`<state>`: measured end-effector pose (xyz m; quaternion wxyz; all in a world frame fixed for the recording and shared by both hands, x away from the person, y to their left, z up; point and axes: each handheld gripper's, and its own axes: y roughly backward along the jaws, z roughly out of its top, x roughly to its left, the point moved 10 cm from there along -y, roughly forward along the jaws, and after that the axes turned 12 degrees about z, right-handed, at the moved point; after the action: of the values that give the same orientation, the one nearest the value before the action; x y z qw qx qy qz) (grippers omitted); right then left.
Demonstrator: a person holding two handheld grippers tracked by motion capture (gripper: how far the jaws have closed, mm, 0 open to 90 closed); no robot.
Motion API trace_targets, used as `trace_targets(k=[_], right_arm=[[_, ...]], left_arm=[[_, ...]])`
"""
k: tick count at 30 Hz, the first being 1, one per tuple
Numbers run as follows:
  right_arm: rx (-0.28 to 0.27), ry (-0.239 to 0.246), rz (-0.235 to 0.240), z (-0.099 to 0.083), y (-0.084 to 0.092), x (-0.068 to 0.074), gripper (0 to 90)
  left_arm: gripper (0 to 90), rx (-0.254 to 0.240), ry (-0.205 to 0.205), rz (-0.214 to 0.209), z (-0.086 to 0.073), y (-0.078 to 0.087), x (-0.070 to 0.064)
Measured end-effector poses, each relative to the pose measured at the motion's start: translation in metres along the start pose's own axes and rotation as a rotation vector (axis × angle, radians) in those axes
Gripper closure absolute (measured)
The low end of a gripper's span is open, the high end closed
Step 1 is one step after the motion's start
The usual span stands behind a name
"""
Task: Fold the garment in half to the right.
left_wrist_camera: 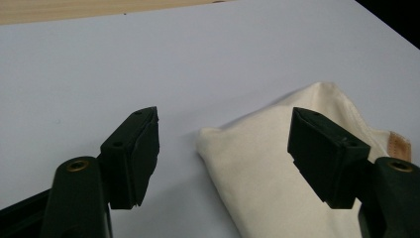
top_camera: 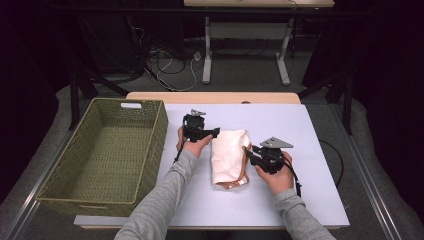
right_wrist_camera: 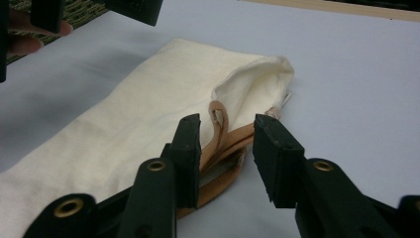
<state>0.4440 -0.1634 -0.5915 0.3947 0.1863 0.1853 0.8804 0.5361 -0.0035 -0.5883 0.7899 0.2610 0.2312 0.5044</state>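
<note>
Cream cloth bag (top_camera: 229, 156) on table, left gripper (left_wrist_camera: 225, 153) open, right gripper (right_wrist_camera: 227, 148) seemingly open around tan strap (right_wrist_camera: 223, 144).

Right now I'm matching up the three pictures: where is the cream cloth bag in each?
High view: cream cloth bag at table centre, between both grippers.
Left gripper view: lower right, partly behind one finger.
Right gripper view: from lower left to centre.
Shared landmark: its tan leather straps.

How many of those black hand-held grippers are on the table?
2. The left gripper is at the folded cream cloth bag's upper left edge; the right gripper is at its right side, by the tan leather straps.
</note>
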Motion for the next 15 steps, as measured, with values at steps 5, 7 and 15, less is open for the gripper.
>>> trace_targets(k=[5, 7, 15], right_arm=[[-0.002, 0.020, 0.015, 0.001, 0.000, 0.003, 55.2], [0.007, 0.025, 0.015, 0.000, 0.000, 0.005, 52.4], [0.009, 0.060, 0.036, 0.000, -0.003, 0.014, 45.9]], left_arm=[[31.3, 0.010, 0.008, -0.002, 0.000, -0.004, -0.001], [31.3, 0.011, 0.009, -0.007, 0.000, -0.007, -0.001], [31.3, 0.026, 0.018, -0.003, -0.003, -0.013, 0.001]])
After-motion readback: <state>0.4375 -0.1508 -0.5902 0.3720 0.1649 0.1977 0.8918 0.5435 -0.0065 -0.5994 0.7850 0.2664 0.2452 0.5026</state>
